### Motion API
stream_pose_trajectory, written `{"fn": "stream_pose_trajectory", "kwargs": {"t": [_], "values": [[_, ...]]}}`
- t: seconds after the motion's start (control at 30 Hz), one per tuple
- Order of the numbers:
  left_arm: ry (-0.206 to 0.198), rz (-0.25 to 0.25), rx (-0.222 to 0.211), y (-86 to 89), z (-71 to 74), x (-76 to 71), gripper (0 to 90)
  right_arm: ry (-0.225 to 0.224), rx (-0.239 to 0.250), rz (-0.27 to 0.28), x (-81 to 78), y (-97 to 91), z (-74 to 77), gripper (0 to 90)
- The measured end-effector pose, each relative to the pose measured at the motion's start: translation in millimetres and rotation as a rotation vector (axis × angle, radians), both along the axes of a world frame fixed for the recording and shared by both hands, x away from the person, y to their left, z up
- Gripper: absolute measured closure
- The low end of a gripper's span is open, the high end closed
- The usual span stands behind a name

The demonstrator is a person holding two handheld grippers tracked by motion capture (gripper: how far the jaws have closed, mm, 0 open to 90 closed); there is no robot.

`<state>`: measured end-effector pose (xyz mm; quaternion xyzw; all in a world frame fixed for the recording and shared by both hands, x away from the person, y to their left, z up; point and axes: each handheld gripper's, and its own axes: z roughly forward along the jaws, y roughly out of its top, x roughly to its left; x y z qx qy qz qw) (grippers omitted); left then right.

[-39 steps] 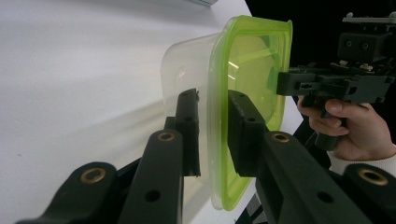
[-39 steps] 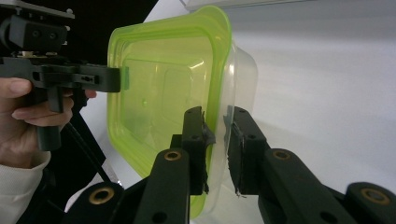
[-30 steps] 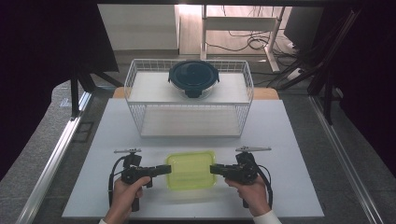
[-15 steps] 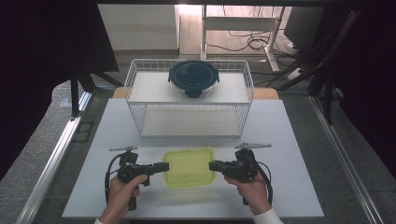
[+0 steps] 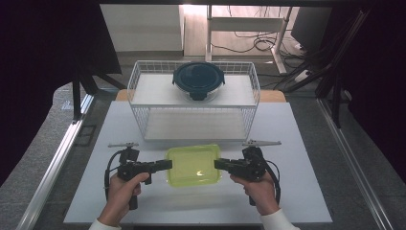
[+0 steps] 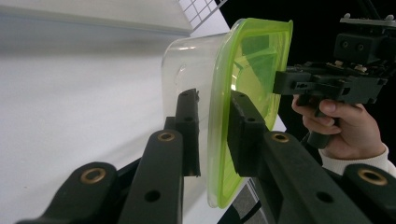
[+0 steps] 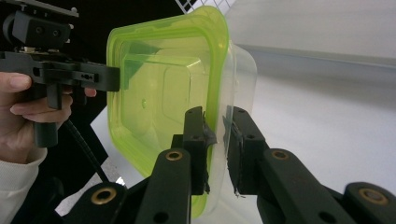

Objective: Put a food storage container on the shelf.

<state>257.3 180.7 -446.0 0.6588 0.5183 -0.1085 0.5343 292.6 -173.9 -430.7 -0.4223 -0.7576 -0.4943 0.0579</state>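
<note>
A clear container with a yellow-green lid (image 5: 194,164) hangs level just above the white table, held between both grippers. My left gripper (image 5: 165,166) grips its left rim and my right gripper (image 5: 220,164) its right rim. In the left gripper view the left gripper (image 6: 212,126) is shut across the lid's edge of the container (image 6: 252,60), with the right gripper (image 6: 327,81) clamped on the far side. In the right gripper view the right gripper (image 7: 216,135) pinches the near rim of the container (image 7: 159,98), and the left gripper (image 7: 60,70) holds the far rim.
A white wire rack (image 5: 143,120) stands at the back of the table (image 5: 297,191), just beyond the container. On its upper shelf sits a round bowl with a dark blue lid (image 5: 198,79). Dark curtains and metal rails flank the table.
Both grippers have risen together with the container between them, and it now sits higher above the table than a second ago. The grips have not changed.
</note>
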Motion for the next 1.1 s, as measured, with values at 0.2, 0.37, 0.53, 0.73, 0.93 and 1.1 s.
{"fn": "stream_pose_trajectory", "kwargs": {"t": [0.2, 0.37, 0.53, 0.73, 0.93, 1.1], "values": [[-0.025, 0.003, 0.0, 4.3, 14.2, 1.9, 76.0, -0.006, 0.03, 0.009, 3.2, 2.4, 10.6, 77.9], [-0.041, 0.006, 0.005, 4.9, 25.6, 3.6, 76.0, -0.026, 0.023, 0.008, 5.4, 4.5, 23.3, 77.9], [-0.058, 0.007, 0.013, 6.2, 36.5, 5.0, 76.0, -0.042, 0.022, 0.004, 7.3, 6.6, 32.2, 78.1], [-0.067, 0.003, 0.016, 6.2, 44.5, 7.2, 75.8, -0.039, 0.044, 0.006, 10.5, 5.7, 37.2, 78.1], [-0.084, 0.001, 0.014, 6.5, 55.5, 11.0, 75.8, -0.055, 0.053, 0.006, 13.2, 4.8, 46.7, 78.1], [-0.112, -0.001, 0.015, 7.0, 69.3, 17.0, 75.9, -0.089, 0.054, 0.01, 17.6, 4.8, 61.4, 78.0]]}}
